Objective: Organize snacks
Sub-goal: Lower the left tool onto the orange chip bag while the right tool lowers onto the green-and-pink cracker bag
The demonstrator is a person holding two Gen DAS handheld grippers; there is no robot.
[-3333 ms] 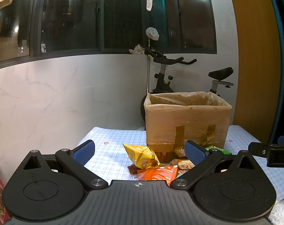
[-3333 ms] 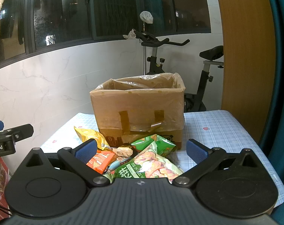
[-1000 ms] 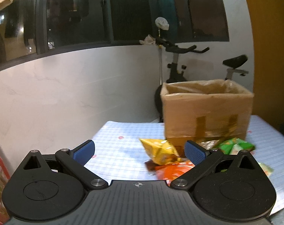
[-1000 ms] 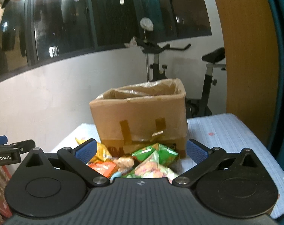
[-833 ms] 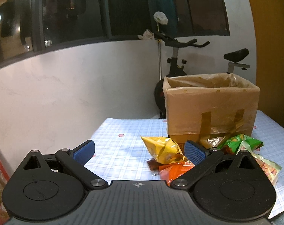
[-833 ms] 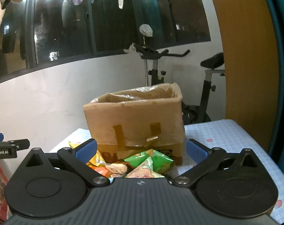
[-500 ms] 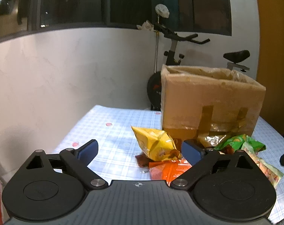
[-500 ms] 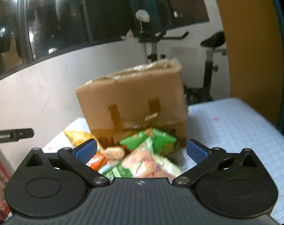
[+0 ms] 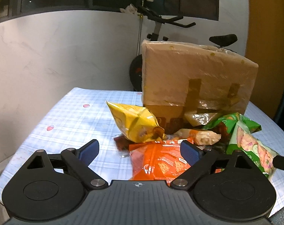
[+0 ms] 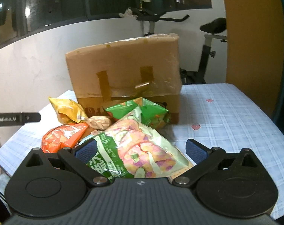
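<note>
**Both grippers low over the snack pile in front of the box**

At the far left, the checked tablecloth (image 9: 70, 116) lies bare beside the heap. The left gripper (image 9: 140, 151) hangs over the near edge of the pile with its blue pads (image 9: 88, 150) wide apart and closing; the orange packet (image 9: 158, 163) lies between and under them, though neither pad presses on it. Just behind it sits the yellow bag (image 9: 134, 123), tilted, its crimped end pointing down toward a pale wrapped snack (image 9: 200, 136).

Behind the heap the cardboard box (image 9: 196, 75) stands upright on the cloth, lined with clear plastic and taped on its front, the snacks touching its base.

To the right, the right gripper (image 10: 142, 151) has its fingers spread wide over a large green and pink packet (image 10: 140, 150), which lies between them, with no pinch to be seen. A smaller green bag (image 10: 147, 112) leans against the box behind it
</note>
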